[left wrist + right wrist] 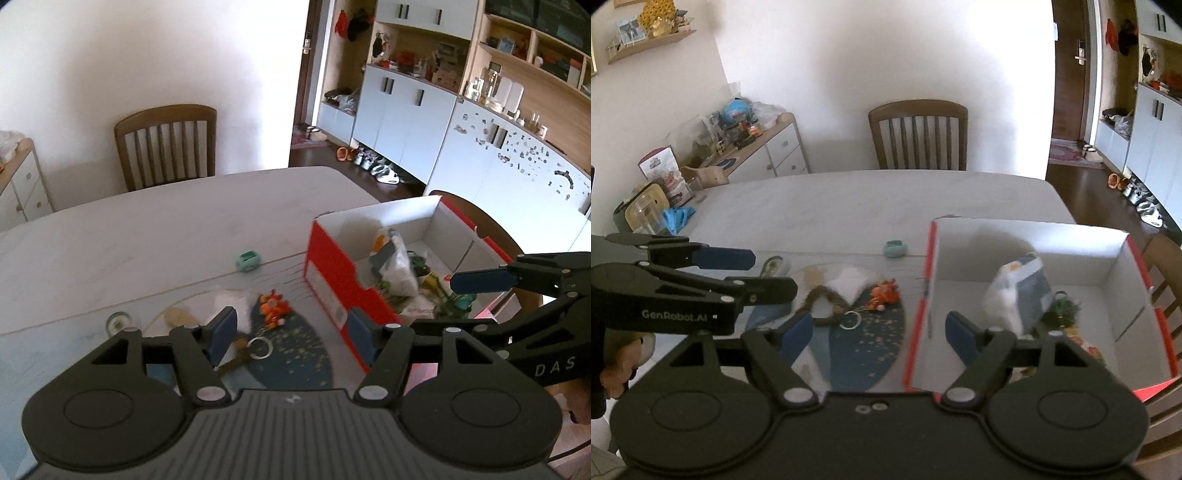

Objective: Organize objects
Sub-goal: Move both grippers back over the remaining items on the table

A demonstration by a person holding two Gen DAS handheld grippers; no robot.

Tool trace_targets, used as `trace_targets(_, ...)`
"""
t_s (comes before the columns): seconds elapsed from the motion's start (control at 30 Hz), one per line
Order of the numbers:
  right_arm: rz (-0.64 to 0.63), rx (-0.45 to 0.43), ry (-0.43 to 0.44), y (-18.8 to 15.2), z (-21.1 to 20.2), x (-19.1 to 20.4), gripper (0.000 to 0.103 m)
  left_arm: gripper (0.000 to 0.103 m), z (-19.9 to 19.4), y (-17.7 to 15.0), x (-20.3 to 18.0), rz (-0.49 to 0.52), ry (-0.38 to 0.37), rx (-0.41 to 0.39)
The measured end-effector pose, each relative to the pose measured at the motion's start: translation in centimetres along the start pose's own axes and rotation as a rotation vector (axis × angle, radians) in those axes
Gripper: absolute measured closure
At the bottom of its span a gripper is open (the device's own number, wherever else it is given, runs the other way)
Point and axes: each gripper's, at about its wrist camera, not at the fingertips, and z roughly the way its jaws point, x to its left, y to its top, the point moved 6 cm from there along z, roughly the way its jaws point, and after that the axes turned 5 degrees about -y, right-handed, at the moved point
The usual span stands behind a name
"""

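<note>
A red box [332,273] with a white inside [997,236] stands on the table at the right. A blurred plastic packet [395,266] [1015,291] is inside it, with green toys [1062,308]. My left gripper [291,332] is open and empty above a blue oval mat [295,354]. My right gripper [879,334] is open and empty over the box's left wall. An orange toy [273,304] [884,293], a metal keyring [260,347] [849,320], a white cloth [849,282] and a mint green object [248,260] [895,248] lie on the table.
The white table [147,229] has a wooden chair [166,144] at its far side and another chair [1163,266] behind the box. A low cabinet [764,147] with clutter stands at the left wall. White cupboards [424,122] line the right wall.
</note>
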Motion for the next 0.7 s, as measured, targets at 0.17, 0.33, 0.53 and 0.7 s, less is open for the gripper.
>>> trace_targets(0.17, 0.004, 0.002, -0.008, 0.0, 0.8, 2.1, 0.014, 0.027, -1.0, -0.9, 2.7, -0.017, 0.022, -0.005)
trace_targets(0.33, -0.004, 0.014, -0.011, -0.2, 2.1, 4.3, 0.007, 0.020, -1.5, -1.8, 6.0, -0.051, 0.053, -0.005)
trace_targets(0.53, -0.034, 0.027, -0.024, -0.2, 4.5, 6.6, 0.003, 0.020, -1.2, -2.9, 9.8, -0.069, 0.101, 0.008)
trace_targets(0.7, -0.020, 0.045, -0.042, -0.1, 7.1, 7.2, 0.003, 0.018, 0.0, -3.7, 12.7, -0.075, 0.137, 0.033)
